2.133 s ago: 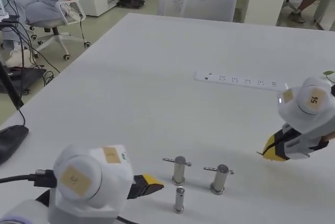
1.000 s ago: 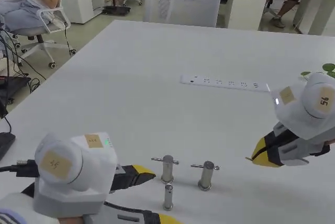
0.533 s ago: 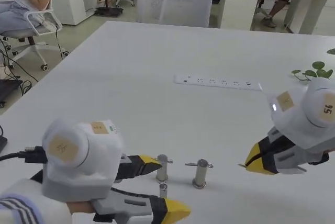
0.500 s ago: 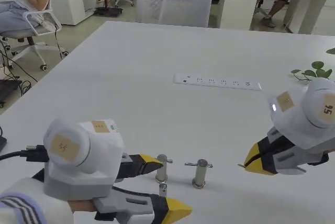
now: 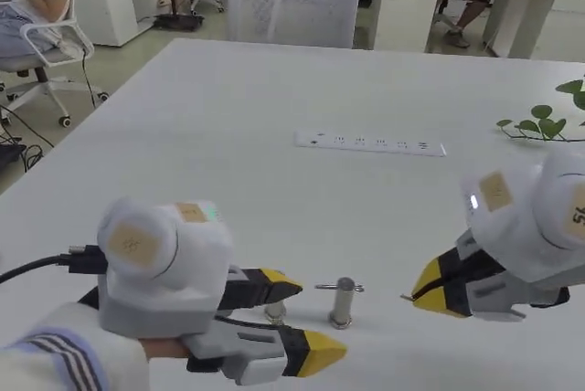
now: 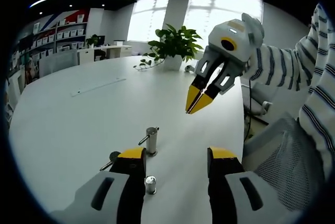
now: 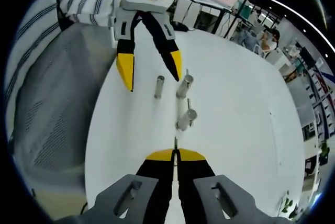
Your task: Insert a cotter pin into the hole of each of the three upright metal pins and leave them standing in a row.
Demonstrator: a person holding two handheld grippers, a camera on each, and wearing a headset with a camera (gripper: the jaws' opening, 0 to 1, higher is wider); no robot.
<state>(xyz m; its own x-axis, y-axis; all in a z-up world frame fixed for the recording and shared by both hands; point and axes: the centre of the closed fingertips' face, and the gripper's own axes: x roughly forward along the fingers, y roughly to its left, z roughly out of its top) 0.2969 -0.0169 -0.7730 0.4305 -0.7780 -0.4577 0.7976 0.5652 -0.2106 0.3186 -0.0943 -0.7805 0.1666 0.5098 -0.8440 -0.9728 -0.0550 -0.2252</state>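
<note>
Three upright metal pins stand close together on the white table (image 5: pixel 274 99). Two carry cotter pins: one (image 6: pixel 152 140) (image 7: pixel 187 118) (image 5: pixel 343 301) in the middle, one (image 6: pixel 112 156) (image 7: pixel 184 85) partly behind my left jaw. The bare pin (image 6: pixel 150 185) (image 7: pixel 159 86) stands between the jaws of my open left gripper (image 6: pixel 178 153) (image 5: pixel 300 318) (image 7: pixel 151 69), close to one jaw. My right gripper (image 7: pixel 175 154) (image 5: pixel 428 295) (image 6: pixel 196 101) is shut on a thin cotter pin (image 7: pixel 175 143), which points at the pins from a short way off.
A white power strip (image 5: pixel 370 144) lies across the middle of the table. A green plant (image 5: pixel 544 121) sits at the right edge. A grey chair (image 5: pixel 292 15) stands at the far end, and people sit at desks beyond.
My left gripper has moved forward until its open jaws straddle the bare pin. The right gripper has drifted slightly toward the pins, still shut on its cotter pin. The head camera has shifted.
</note>
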